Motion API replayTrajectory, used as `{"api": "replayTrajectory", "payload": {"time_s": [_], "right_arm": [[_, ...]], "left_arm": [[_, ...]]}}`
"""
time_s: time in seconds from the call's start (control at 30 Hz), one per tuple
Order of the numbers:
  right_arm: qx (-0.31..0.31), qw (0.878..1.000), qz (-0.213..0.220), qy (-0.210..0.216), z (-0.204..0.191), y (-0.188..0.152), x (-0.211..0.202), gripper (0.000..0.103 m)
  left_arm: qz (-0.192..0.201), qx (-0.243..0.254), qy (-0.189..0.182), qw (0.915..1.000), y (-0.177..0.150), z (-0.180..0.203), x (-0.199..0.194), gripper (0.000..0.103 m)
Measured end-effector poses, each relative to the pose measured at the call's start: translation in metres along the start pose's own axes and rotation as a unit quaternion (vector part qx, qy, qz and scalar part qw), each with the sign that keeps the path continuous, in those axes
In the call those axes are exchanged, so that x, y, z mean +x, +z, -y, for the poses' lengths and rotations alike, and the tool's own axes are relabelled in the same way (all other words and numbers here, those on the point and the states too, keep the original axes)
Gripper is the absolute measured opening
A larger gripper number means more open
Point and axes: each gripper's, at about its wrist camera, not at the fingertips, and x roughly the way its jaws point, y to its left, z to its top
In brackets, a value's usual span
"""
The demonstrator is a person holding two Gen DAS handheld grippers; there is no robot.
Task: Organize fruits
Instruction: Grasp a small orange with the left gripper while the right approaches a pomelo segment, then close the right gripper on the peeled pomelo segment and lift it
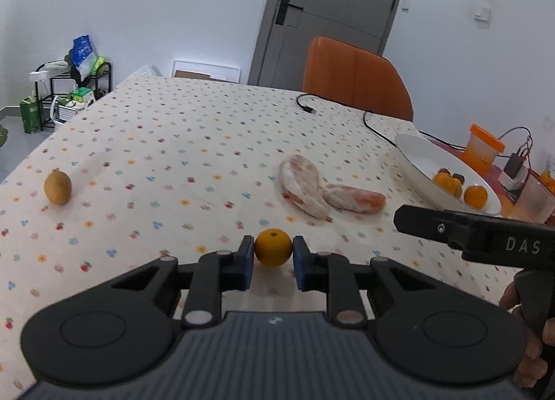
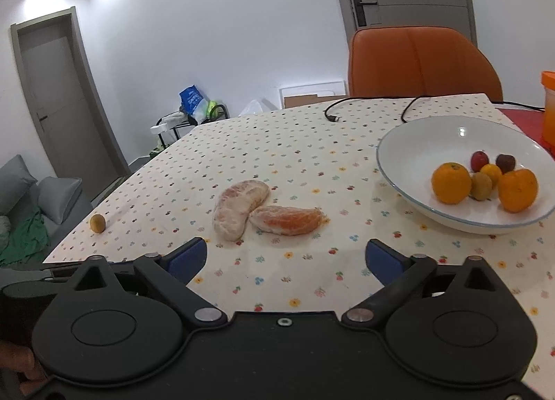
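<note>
My left gripper [image 1: 273, 249] is shut on a small orange [image 1: 273, 247], its blue pads touching both sides, just above the dotted tablecloth. My right gripper [image 2: 286, 256] is open and empty, low over the cloth; it shows at the right edge of the left wrist view [image 1: 409, 219]. Two peeled pomelo segments [image 2: 242, 209] [image 1: 305, 188] lie ahead of both grippers. A small brown fruit [image 1: 57, 188] [image 2: 97, 223] lies far left. The white bowl [image 2: 416, 143] [image 1: 416, 157] at right holds two oranges [image 2: 451, 182] and several small fruits.
An orange chair [image 2: 416, 60] stands behind the table. A black cable [image 2: 364, 103] lies on the far cloth. An orange-lidded container [image 1: 484, 148] and clutter sit beyond the bowl. The table's left edge drops off near the brown fruit.
</note>
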Motion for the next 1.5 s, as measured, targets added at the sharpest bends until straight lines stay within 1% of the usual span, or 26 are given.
{"api": "replayTrajectory", "payload": {"time_s": [0.13, 0.33, 0.5, 0.67, 0.77, 0.97, 1.17, 1.4, 1.5], "right_arm": [[-0.006, 1.000, -0.006, 0.004, -0.005, 0.004, 0.010, 0.081], [-0.008, 1.000, -0.013, 0.008, -0.007, 0.009, 0.024, 0.076], [-0.004, 1.000, -0.023, 0.013, -0.006, 0.012, 0.036, 0.074], [-0.008, 0.999, -0.031, 0.004, -0.005, 0.015, 0.048, 0.073], [-0.010, 0.999, -0.038, 0.002, -0.006, 0.017, 0.055, 0.069], [-0.023, 0.999, -0.038, -0.007, -0.009, 0.019, 0.067, 0.069], [-0.036, 0.998, -0.041, -0.014, -0.011, 0.022, 0.077, 0.070], [-0.044, 0.998, -0.038, -0.016, -0.009, 0.021, 0.077, 0.072], [-0.052, 0.998, -0.039, -0.018, -0.010, 0.020, 0.076, 0.071]], "left_arm": [[0.004, -0.009, 0.011, 0.9999, 0.006, -0.011, 0.001, 0.022], [0.010, -0.021, 0.027, 0.9994, 0.013, -0.024, 0.004, 0.022], [0.013, -0.030, 0.035, 0.9988, 0.016, -0.032, 0.006, 0.022], [0.010, -0.037, 0.037, 0.9986, 0.017, -0.038, 0.009, 0.022], [0.011, -0.040, 0.039, 0.9984, 0.019, -0.042, 0.011, 0.022], [0.010, -0.045, 0.041, 0.9981, 0.021, -0.049, 0.016, 0.022], [0.010, -0.046, 0.042, 0.9980, 0.023, -0.049, 0.019, 0.022], [0.012, -0.041, 0.047, 0.9980, 0.023, -0.047, 0.020, 0.022], [0.010, -0.041, 0.047, 0.9980, 0.024, -0.045, 0.020, 0.022]]}}
